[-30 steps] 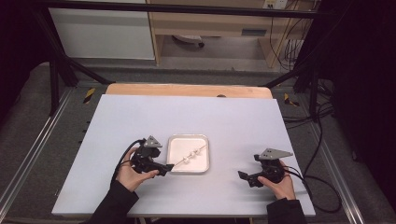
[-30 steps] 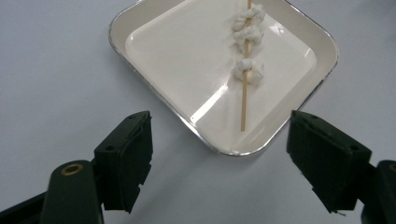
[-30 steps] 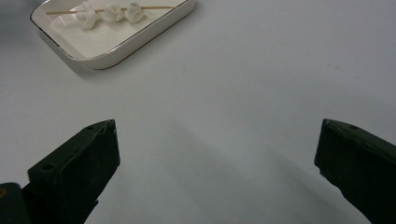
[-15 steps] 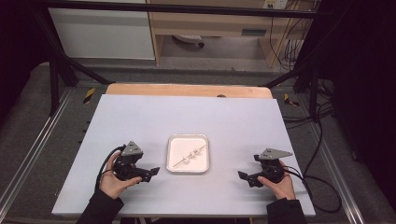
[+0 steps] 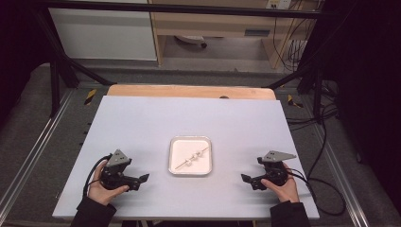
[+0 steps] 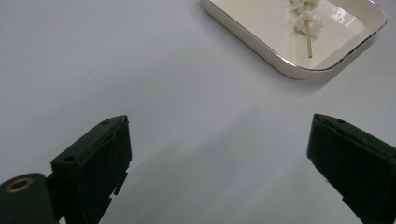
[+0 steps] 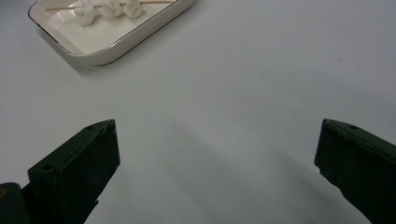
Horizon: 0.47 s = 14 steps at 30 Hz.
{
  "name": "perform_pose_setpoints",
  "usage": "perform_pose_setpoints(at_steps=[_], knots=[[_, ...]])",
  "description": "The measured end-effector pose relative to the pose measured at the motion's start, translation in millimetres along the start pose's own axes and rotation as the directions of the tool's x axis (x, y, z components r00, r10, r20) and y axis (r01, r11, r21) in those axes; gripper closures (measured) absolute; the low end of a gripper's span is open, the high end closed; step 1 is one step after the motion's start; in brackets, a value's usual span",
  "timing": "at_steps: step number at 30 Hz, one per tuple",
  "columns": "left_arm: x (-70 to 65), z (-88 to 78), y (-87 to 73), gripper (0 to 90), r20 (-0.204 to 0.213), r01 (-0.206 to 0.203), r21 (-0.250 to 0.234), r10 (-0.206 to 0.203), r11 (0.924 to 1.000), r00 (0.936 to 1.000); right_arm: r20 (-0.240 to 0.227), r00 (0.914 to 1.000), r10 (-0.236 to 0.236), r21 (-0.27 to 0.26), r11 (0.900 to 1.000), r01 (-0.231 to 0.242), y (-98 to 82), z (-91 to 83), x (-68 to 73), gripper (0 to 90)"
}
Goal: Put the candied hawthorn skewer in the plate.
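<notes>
Skewer [image 5: 190, 159] with three white lumps threaded on it lies slantwise in the tray [image 5: 173, 166], which sits mid-counter, slightly toward the near edge. Left tool [image 5: 140, 180] rests at the tray's nine o'clock, well apart from it, jaws wide after just opening, nothing between them. Right tool [image 5: 245, 179] sits at three o'clock, also well apart, jaws wide and empty. From the left gripper view the stick's bare end points back toward that tool. My worry, if either hand goes back in: the stick is thin and lies flat on the tray floor, so wide jaws may skid over it or squash a lump. A nudge on the rim could also slide the tray across the smooth counter [image 5: 142, 123].
</notes>
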<state>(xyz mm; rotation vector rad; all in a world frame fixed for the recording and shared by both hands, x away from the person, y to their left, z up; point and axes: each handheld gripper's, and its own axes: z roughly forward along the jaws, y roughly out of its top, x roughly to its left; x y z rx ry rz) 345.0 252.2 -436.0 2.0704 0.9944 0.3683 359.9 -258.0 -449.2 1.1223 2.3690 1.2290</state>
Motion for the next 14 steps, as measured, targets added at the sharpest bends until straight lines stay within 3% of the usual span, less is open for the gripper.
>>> perform_pose_setpoints(at_steps=[14], knots=[[7.5, -0.3, -11.5, 7.5, 0.001, -0.009, 0.002, 0.009, 1.0, 1.0, -0.003, 1.0, 0.004, 0.013, 1.0, -0.004, -2.1, 1.5, 1.0, 0.8]])
